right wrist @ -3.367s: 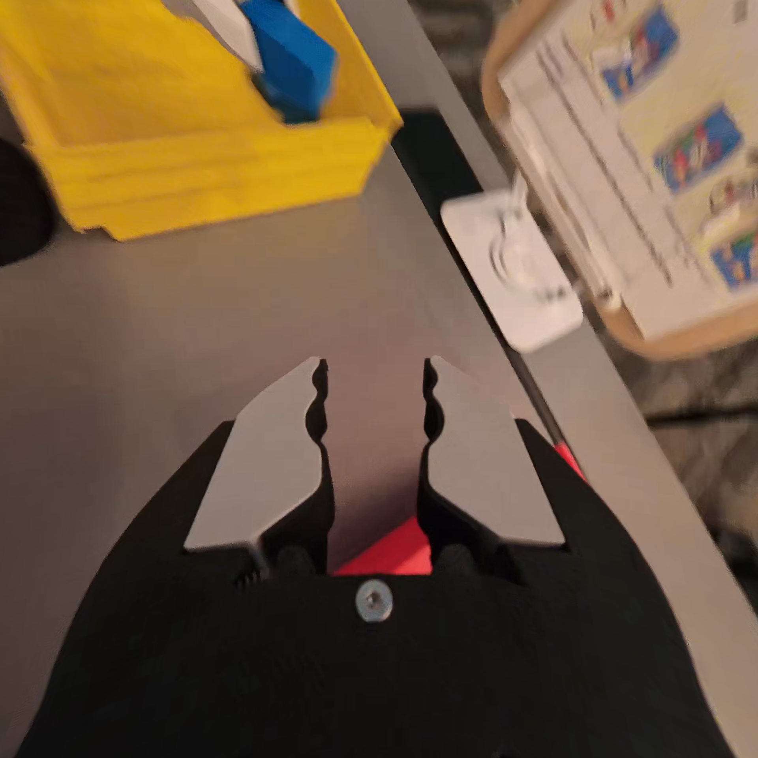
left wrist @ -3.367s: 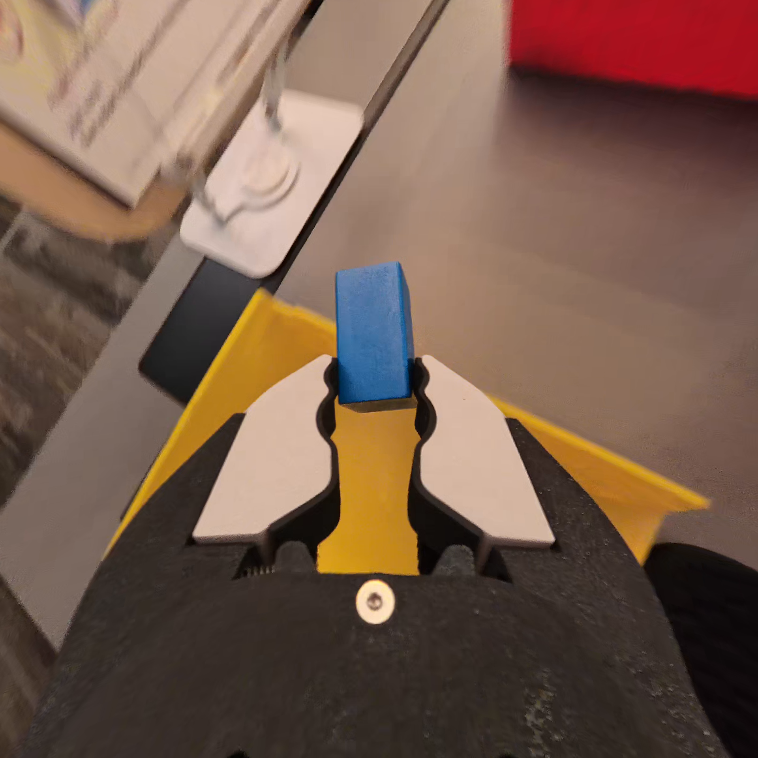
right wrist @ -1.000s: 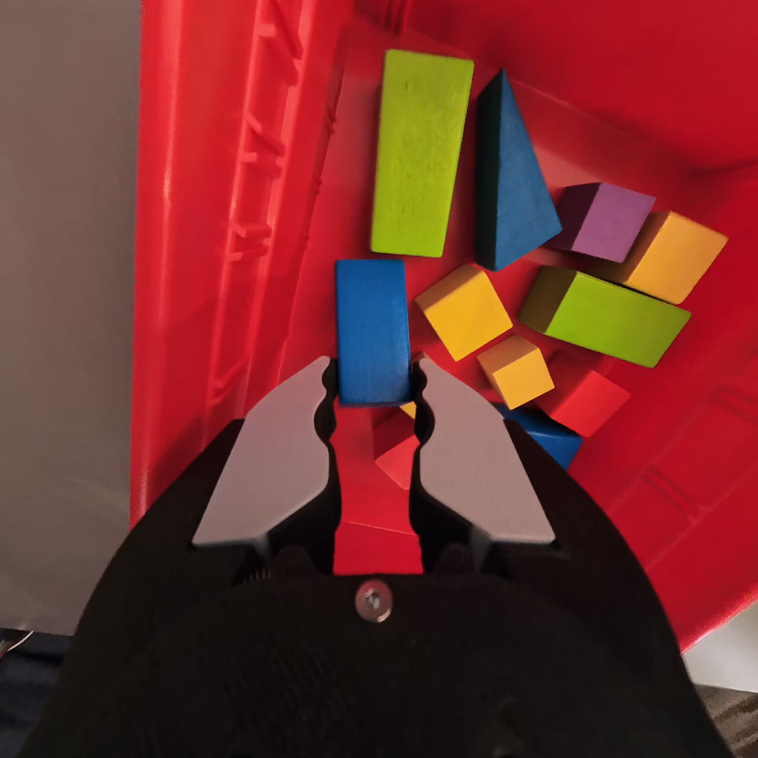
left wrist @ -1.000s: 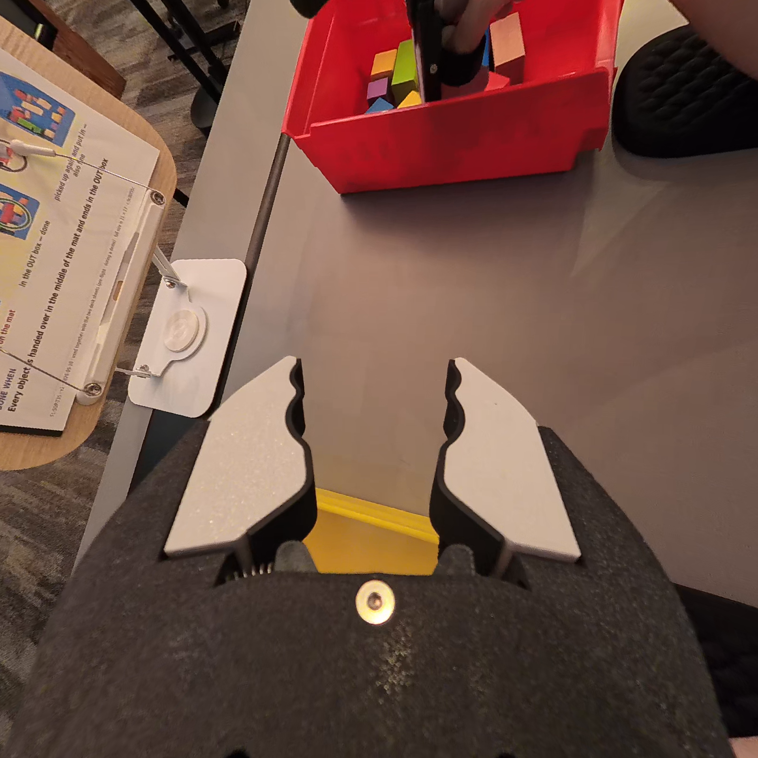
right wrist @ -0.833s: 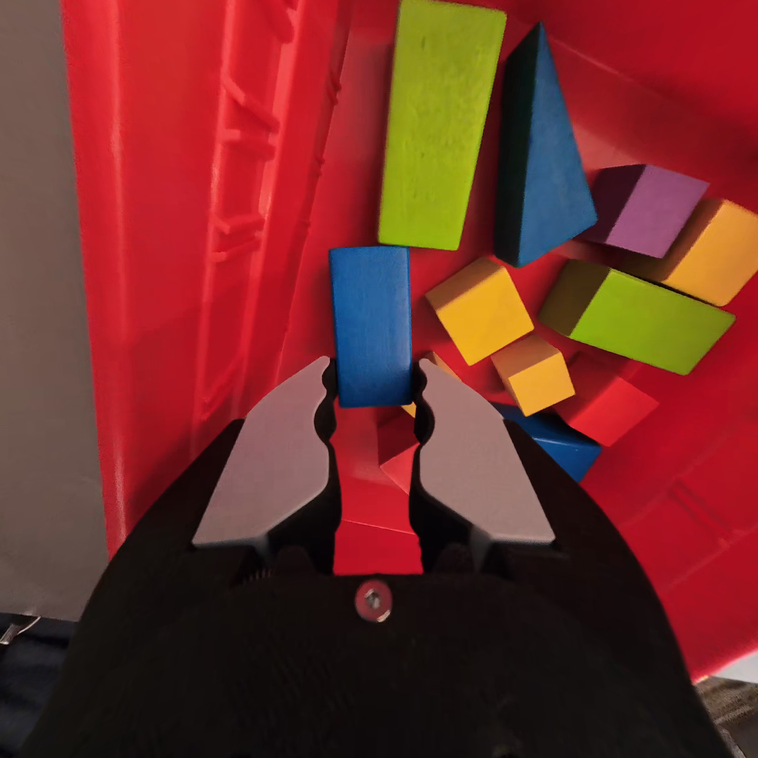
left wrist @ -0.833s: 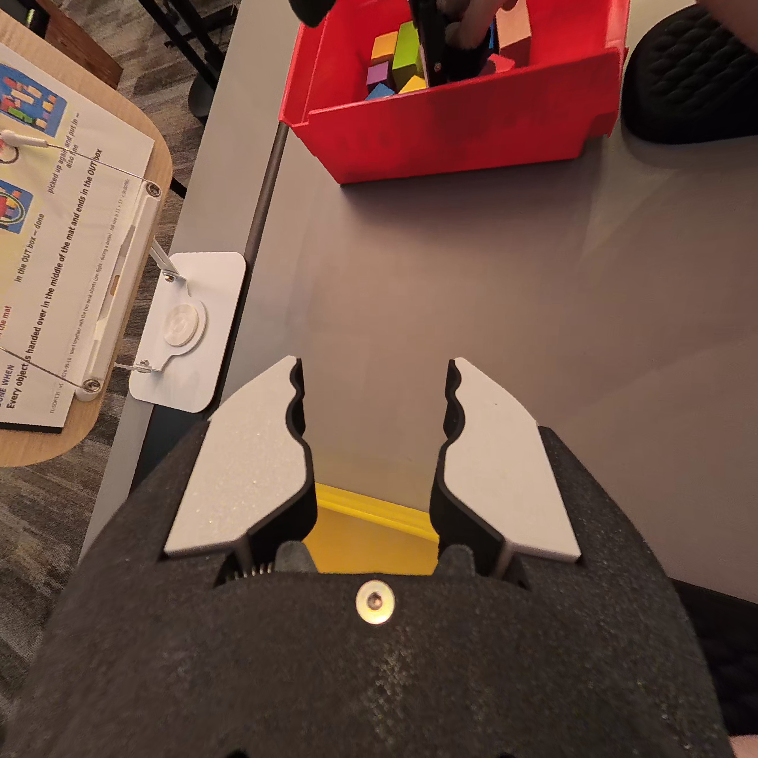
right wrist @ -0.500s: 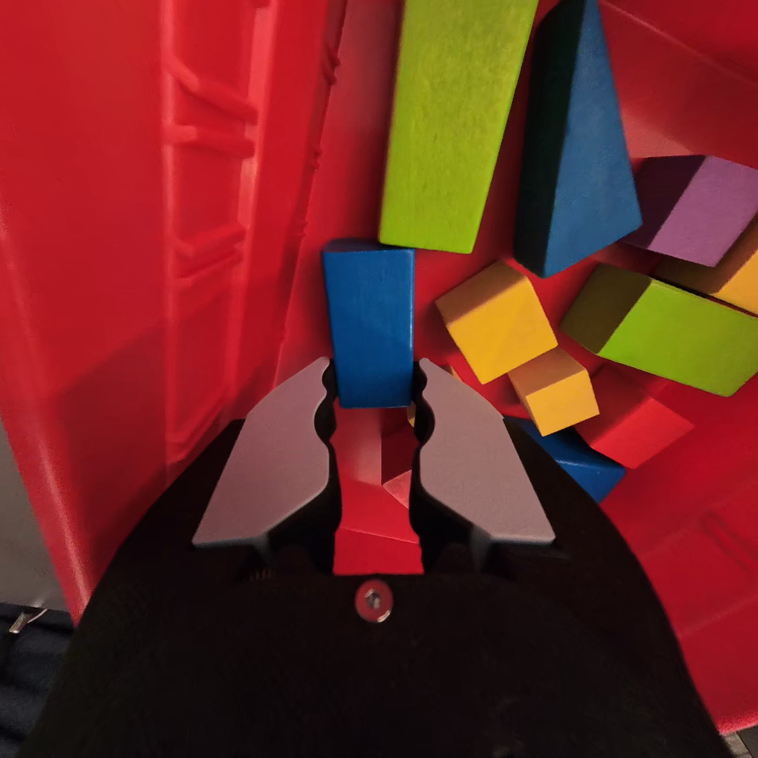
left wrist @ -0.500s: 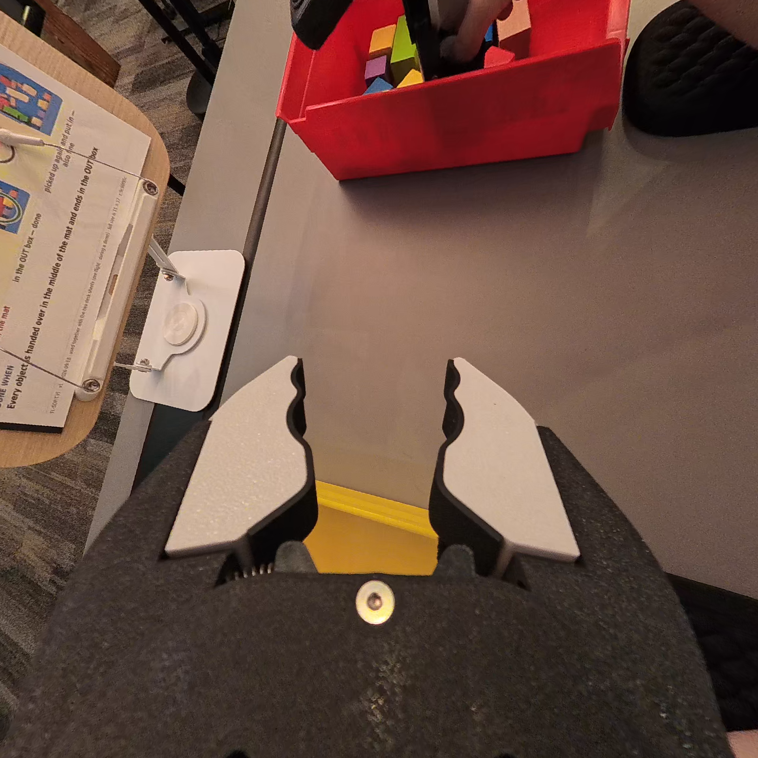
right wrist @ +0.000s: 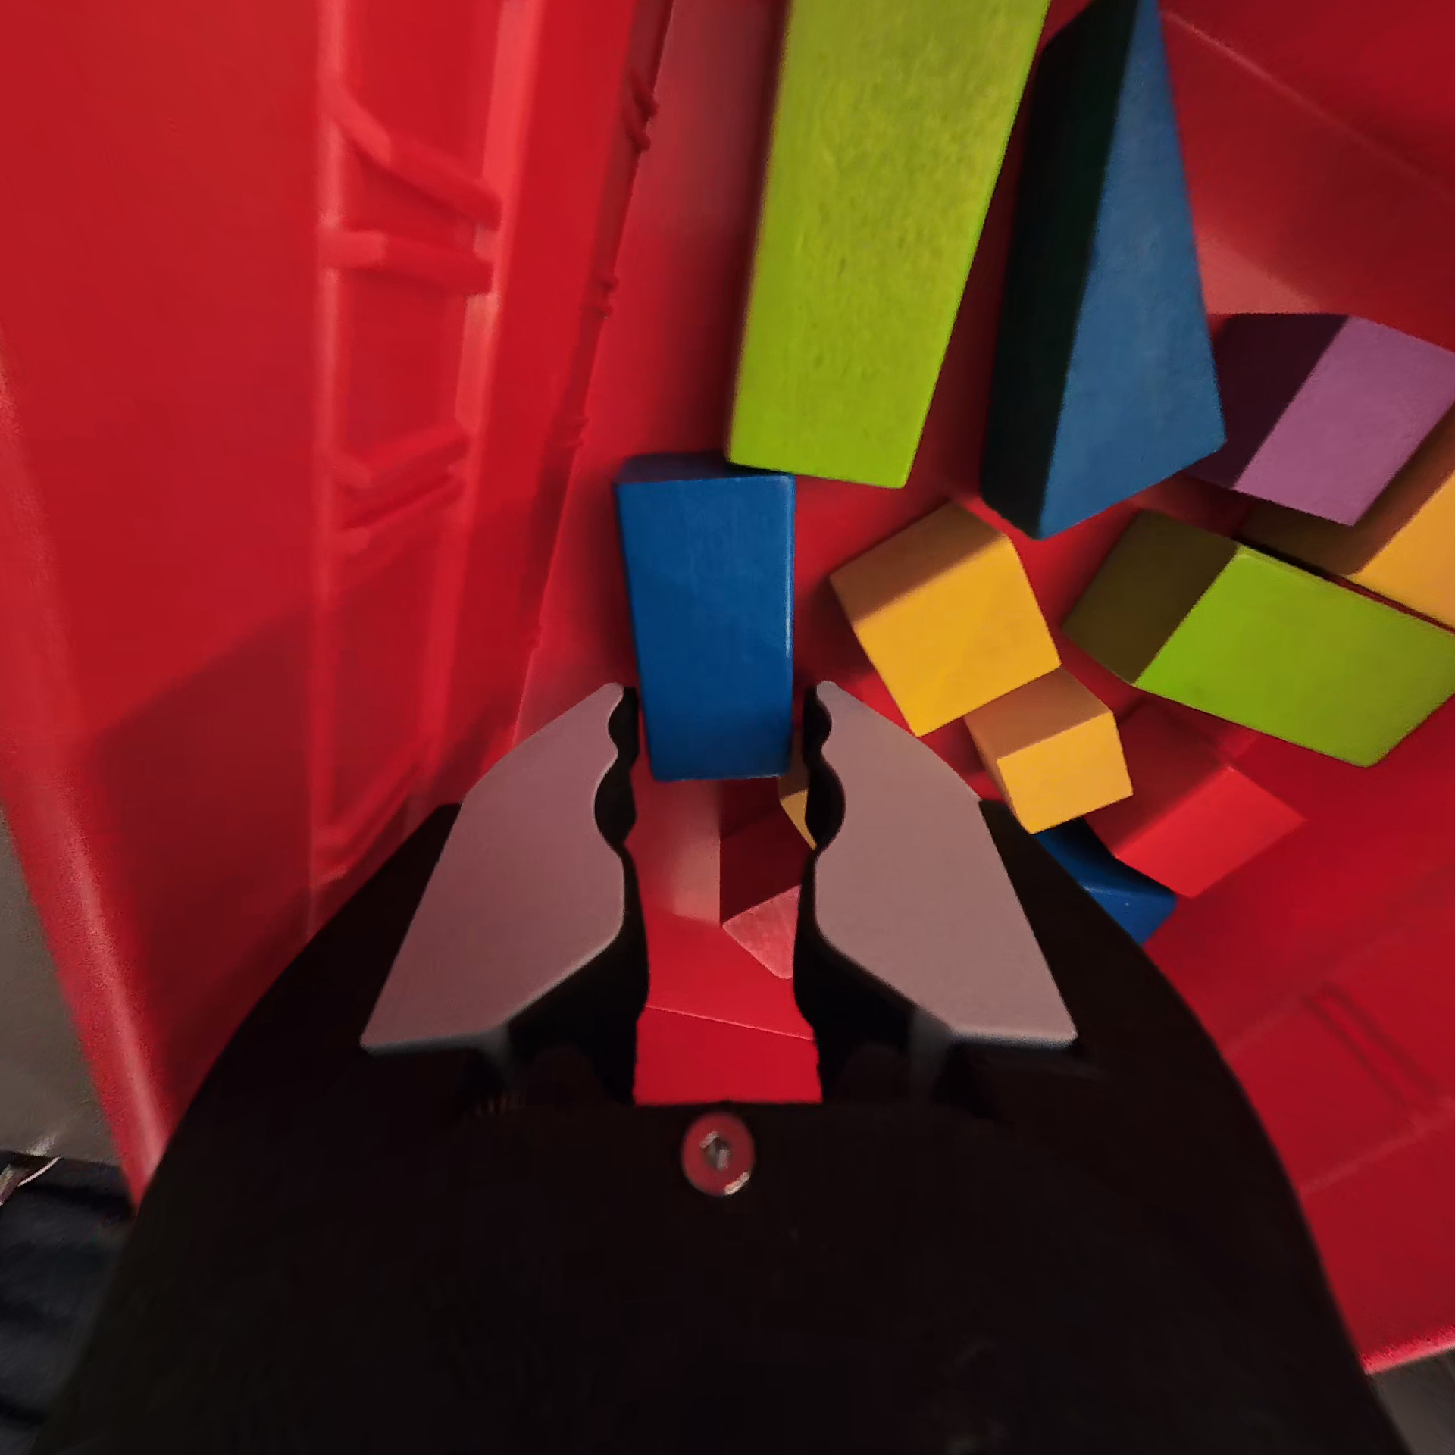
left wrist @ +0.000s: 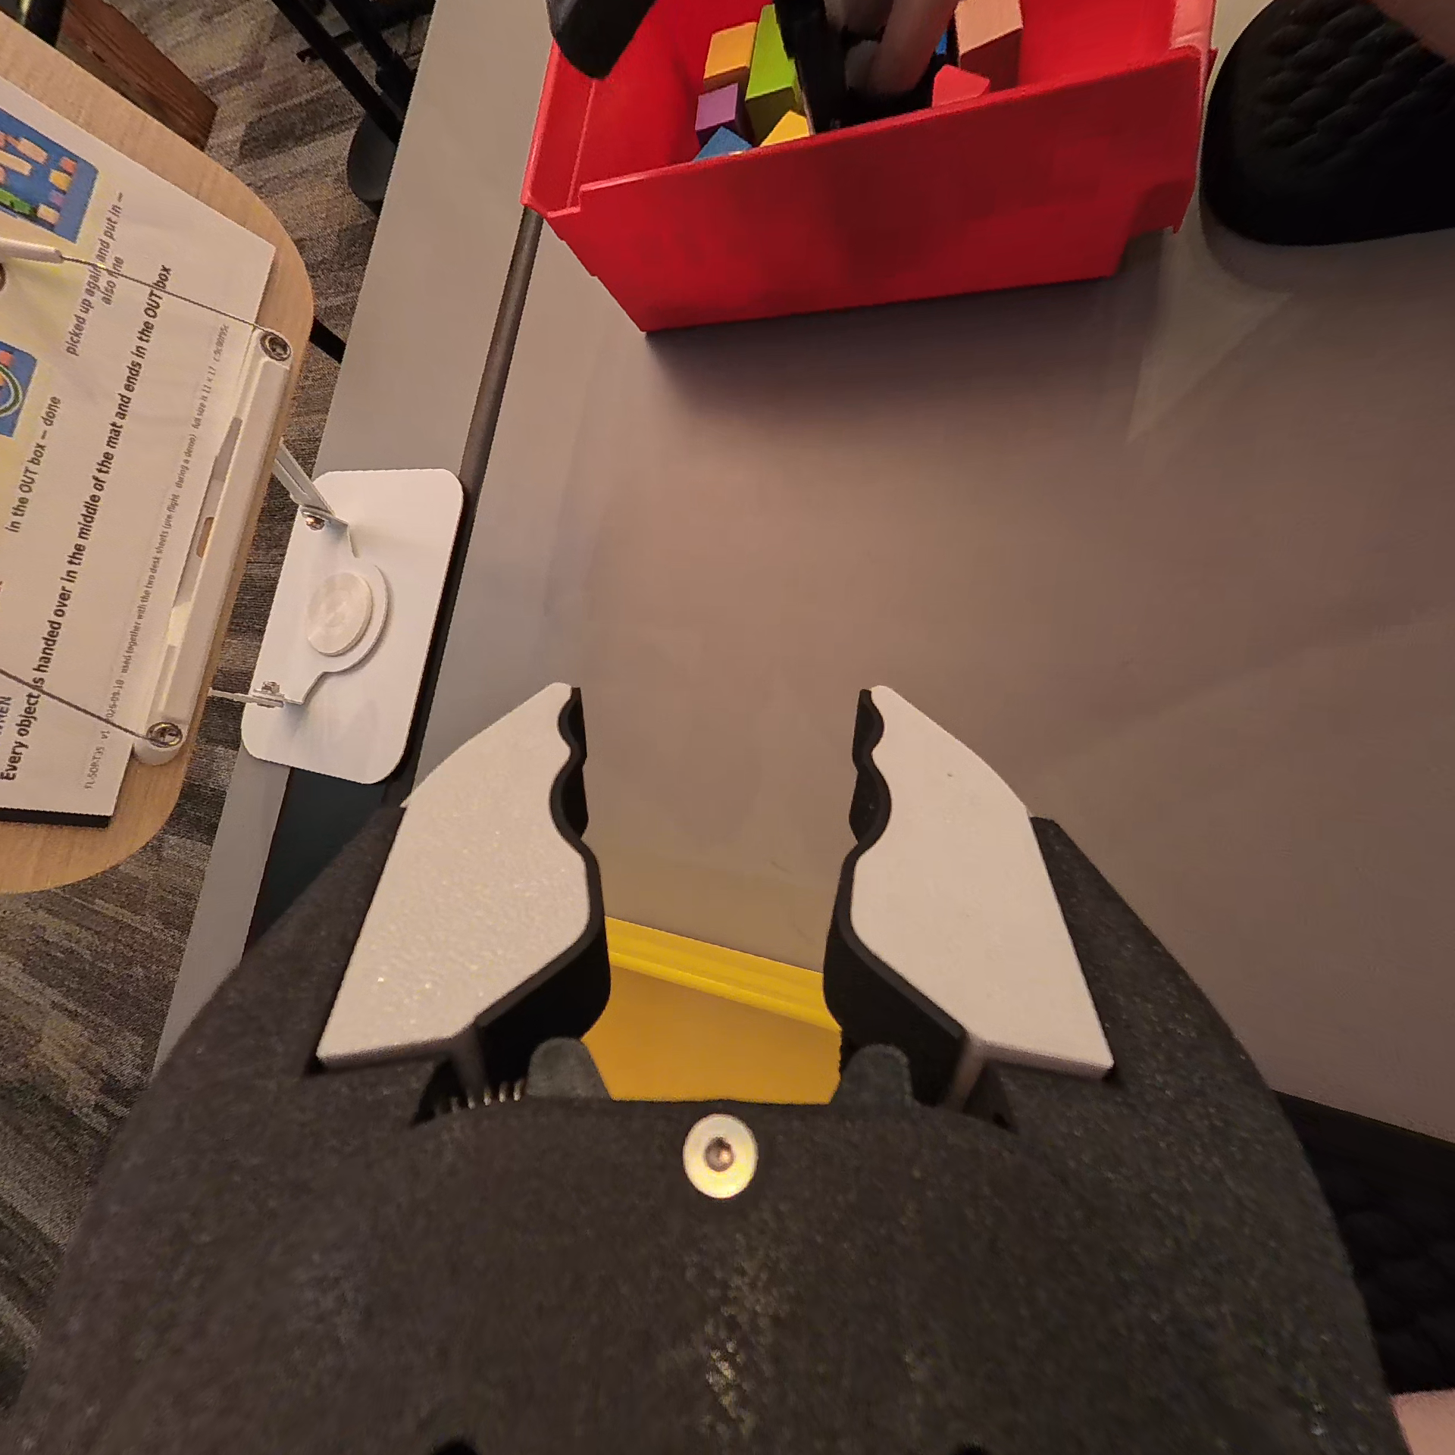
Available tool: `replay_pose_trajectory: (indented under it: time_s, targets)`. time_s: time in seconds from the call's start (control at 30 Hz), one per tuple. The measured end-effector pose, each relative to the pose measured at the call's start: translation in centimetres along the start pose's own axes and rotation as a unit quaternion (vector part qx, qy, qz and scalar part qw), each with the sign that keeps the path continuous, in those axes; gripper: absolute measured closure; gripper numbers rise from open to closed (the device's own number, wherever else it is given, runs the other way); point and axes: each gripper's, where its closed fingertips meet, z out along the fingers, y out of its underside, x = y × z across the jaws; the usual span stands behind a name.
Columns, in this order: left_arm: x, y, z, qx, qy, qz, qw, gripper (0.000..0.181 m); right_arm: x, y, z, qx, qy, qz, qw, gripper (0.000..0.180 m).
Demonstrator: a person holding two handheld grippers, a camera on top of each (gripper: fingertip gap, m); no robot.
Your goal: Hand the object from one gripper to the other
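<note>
While the right claw (right wrist: 712, 728) reaches deep into the red plastic bin (right wrist: 236, 394), its fingers clench the blue rectangular wooden block (right wrist: 708, 614) just beside the bin wall. The left claw (left wrist: 718, 736) hangs released, holding nothing, above the grey tabletop (left wrist: 1023, 551).

dim warm indoor light, soft shadows, wide-angle edge distortion, slight blur

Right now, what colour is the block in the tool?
Blue, clearest in the right wrist view.
</note>
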Motion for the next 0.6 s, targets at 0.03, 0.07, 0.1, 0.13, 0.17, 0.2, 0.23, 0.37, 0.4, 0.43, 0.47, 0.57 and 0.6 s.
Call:
replay_pose_trajectory:
  time_s: [0.03,0.07,0.1,0.13,0.17,0.2,0.23,0.37,0.4,0.43,0.47,0.57,0.6]
  targets:
    - [0.0,0.0,0.0,0.000,0.000,0.000,1.000,0.115,0.0,0.0,-0.2,0.003,-0.002,0.000,1.000,0.138]
    - [0.0,0.1,0.0,-0.001,0.000,0.000,1.000,0.115,0.0,0.1,-0.4,0.005,-0.002,-0.001,1.000,0.138]
    - [-0.1,0.1,-0.1,-0.002,-0.001,0.000,1.000,0.115,0.0,0.1,-0.7,0.007,-0.003,-0.002,1.000,0.138]
    - [-0.1,0.2,-0.2,-0.003,-0.003,-0.001,1.000,0.115,0.0,0.2,-1.1,0.012,-0.004,-0.002,1.000,0.137]
    - [-0.3,0.3,-0.4,-0.004,-0.006,-0.002,1.000,0.115,0.0,0.3,-1.6,0.018,-0.005,-0.002,1.000,0.137]
    - [-0.4,0.5,-0.6,-0.004,-0.009,-0.004,1.000,0.115,0.1,0.4,-2.3,0.027,-0.005,0.000,1.000,0.137]
    - [-0.7,0.6,-0.9,-0.003,-0.015,-0.007,1.000,0.114,0.2,0.5,-3.1,0.038,-0.004,0.002,0.999,0.137]
    - [-3.2,2.2,-2.9,-0.008,-0.070,-0.039,0.997,0.116,1.0,1.1,-7.7,0.106,0.017,0.013,0.994,0.137]
    - [-4.4,3.3,-3.4,-0.023,-0.098,-0.053,0.994,0.116,1.2,1.3,-9.2,0.129,0.029,0.016,0.991,0.137]
    - [-5.6,4.6,-3.9,-0.044,-0.126,-0.070,0.989,0.116,1.2,1.5,-10.8,0.159,0.038,0.015,0.986,0.137]
    - [-6.8,6.2,-4.5,-0.067,-0.151,-0.090,0.982,0.116,0.9,1.6,-12.4,0.190,0.041,0.012,0.981,0.138]
    - [-10.0,11.1,-5.7,-0.112,-0.206,-0.179,0.955,0.118,-0.3,1.7,-17.0,0.281,0.056,-0.010,0.958,0.138]
    - [-11.2,12.8,-6.0,-0.122,-0.227,-0.215,0.942,0.122,-0.9,1.8,-18.2,0.305,0.056,-0.019,0.951,0.138]
